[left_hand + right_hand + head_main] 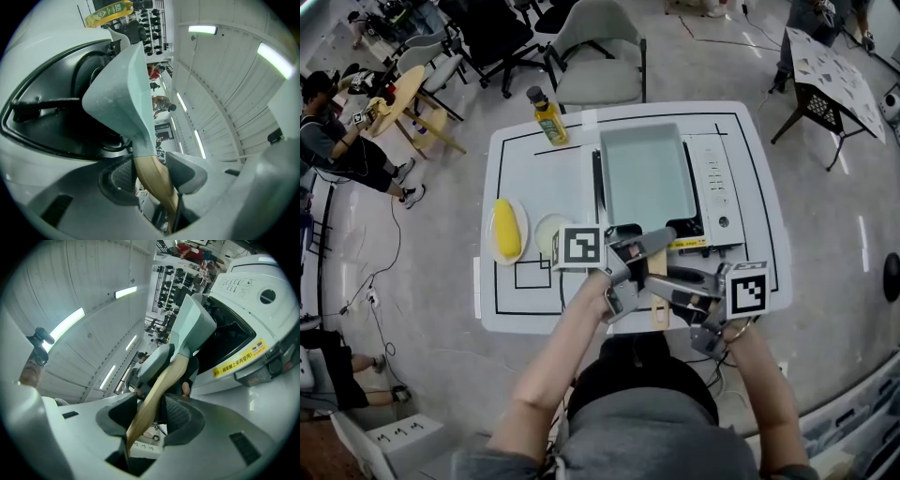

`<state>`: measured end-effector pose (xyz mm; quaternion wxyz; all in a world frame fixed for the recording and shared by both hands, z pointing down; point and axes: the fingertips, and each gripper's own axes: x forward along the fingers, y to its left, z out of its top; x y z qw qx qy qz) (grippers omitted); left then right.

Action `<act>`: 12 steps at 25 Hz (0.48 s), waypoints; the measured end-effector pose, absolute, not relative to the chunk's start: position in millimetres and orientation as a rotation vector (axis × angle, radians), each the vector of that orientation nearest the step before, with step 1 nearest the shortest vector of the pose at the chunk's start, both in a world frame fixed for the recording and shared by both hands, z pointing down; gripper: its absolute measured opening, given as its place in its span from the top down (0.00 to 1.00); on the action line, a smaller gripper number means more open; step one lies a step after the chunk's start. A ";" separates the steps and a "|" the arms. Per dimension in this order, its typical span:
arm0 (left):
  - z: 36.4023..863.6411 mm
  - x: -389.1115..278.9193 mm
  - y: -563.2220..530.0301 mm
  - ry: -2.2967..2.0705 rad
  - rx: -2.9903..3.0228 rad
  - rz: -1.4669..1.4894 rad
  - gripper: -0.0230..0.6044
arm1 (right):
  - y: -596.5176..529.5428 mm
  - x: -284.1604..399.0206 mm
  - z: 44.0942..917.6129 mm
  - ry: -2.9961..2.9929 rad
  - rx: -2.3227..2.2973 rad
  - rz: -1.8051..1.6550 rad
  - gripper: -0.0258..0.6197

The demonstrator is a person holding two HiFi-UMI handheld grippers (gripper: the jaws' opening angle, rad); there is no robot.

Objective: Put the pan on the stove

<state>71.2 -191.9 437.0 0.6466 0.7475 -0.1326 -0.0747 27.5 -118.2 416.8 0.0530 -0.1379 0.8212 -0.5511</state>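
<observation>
Nearest the person, both grippers meet over the front edge of the white surface [534, 159].
- Left gripper [630, 255]: in the left gripper view its jaws [152, 176] are pinched on the wooden handle [157, 180], with a pad against each side.
- Right gripper [680, 286]: it comes in from the right, just behind the left one on the same handle [658, 309]. In the right gripper view its jaws [152, 414] hold a fairly wide gap, filled by the handle [157, 392].
- Handle: it points back toward the person, and its far end joins the pan's near short side.
- Pan [645, 176]: pale green and rectangular, open face up. Its long axis runs away from the person, in line with the handle. It sits over the burner of the stove [718, 187], covering most of the black well. From the left gripper view the pan [122, 93] looks tipped above the burner ring. I cannot tell whether its base rests fully.
- Stove: its control panel is on the right, clear of the pan.
- Left of the grippers: a plate with a yellow cob [506, 230], and a small pale dish [548, 230] just beside it.
- Far edge: a bottle [548, 117] stands upright, well apart from the pan.
</observation>
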 end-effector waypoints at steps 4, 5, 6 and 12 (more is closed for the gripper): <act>437.2 71.0 -192.5 -0.302 1.687 -0.177 0.68 | -118.7 27.5 415.7 2.473 -0.406 -1.693 0.69; 437.2 70.9 -192.6 -0.302 1.680 -0.180 0.68 | -119.0 27.5 414.8 2.465 -0.402 -1.696 0.69; 437.0 70.9 -192.8 -0.302 1.672 -0.182 0.68 | -119.4 27.5 413.8 2.458 -0.397 -1.699 0.69; 436.0 71.0 -191.8 -0.297 1.648 -0.180 0.68 | -119.1 27.2 411.1 2.438 -0.376 -1.711 0.69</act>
